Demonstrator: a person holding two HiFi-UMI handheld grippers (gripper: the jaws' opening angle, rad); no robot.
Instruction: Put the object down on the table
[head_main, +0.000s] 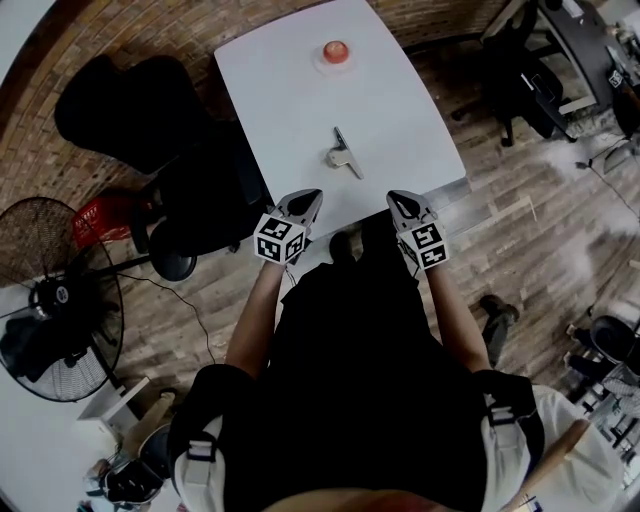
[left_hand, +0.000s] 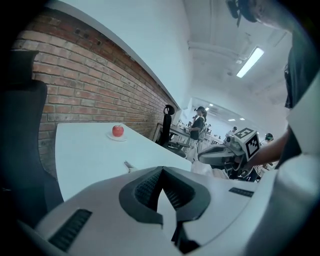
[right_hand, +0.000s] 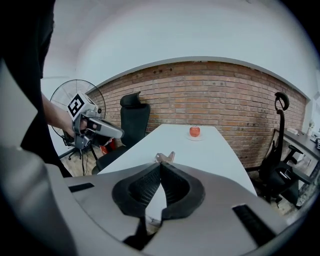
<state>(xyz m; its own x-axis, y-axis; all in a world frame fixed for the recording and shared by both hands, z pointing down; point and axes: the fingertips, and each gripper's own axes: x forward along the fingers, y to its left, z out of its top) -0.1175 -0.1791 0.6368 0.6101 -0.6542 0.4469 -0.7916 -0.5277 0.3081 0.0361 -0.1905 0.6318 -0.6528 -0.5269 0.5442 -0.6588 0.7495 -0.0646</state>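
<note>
Already down, I'd judge: the metal object (head_main: 342, 155) lies mid-table (head_main: 280, 90), with an apple (head_main: 336, 51) on its plate (head_main: 318, 60) at 12 o'clock. Left gripper (head_main: 308, 197) and right gripper (head_main: 399, 199) are both closed and empty at the 6 o'clock edge. Risk: a forward sweep could knock the object. Only the head view shows that gap; the gripper views foreshorten it.
</note>
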